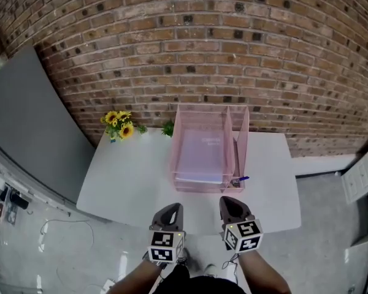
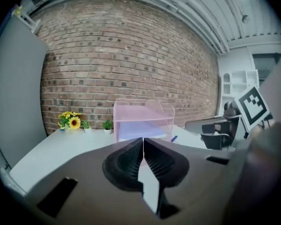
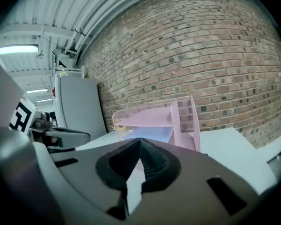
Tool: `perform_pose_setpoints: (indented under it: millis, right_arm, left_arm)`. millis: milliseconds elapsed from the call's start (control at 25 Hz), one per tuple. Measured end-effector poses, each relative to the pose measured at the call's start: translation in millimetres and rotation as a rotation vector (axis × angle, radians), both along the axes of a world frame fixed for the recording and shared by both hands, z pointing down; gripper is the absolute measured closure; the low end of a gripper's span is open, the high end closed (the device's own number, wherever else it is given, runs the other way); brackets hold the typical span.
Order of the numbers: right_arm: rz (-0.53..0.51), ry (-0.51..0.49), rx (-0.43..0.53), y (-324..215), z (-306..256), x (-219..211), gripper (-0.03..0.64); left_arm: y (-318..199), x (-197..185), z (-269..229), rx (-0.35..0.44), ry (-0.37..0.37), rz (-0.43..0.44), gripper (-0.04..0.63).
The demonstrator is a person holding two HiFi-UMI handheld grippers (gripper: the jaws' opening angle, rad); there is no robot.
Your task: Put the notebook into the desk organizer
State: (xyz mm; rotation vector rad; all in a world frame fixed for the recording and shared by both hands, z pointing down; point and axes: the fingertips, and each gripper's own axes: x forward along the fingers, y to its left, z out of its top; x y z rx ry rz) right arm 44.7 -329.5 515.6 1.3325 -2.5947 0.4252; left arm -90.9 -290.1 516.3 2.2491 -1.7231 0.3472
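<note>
Brick wall backs a white bench, and both tools hang over the bench's near edge, well short of the desk organizer. The left gripper has its ribbed fingers pressed tip to tip with nothing between them. The right gripper is the same, pinched together and empty. They sit side by side, both pointing toward the organizer's open front.

The notebook, pale and flat, lies in the organizer's lower tray, under the clear pink shelf and left of its upright dividers. It looks fully seated, so the task seems as good as done.

A blue pen lies just beside the organizer's front right corner. A bunch of sunflowers stands well to the organizer's left, against the wall.

What remains is probably a check and a clean exit. The organizer looks light and thin-walled, so any contact with it should be gentle. If the notebook's near edge overhangs the tray lip, a soft push with one set of closed fingertips would square it, while the other gripper braces the organizer's side. Either gripper should keep clear of the pen at that corner.
</note>
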Motion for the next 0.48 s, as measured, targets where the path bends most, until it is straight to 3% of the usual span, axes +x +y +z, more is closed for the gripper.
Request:
perform_pose_setpoints:
  millis: [200, 480]
  right_arm:
    - [-0.143, -0.009, 0.050, 44.7, -23.5, 4.3, 0.614]
    - [-0.300, -0.068, 0.057, 100.4, -36.5, -6.0, 0.614]
  left_arm:
    - [45.8, 16.6, -17.7, 0.026, 0.028, -0.058, 0.589]
    - [116.1, 25.8, -24.5, 0.030, -0.029, -0.138, 0.589]
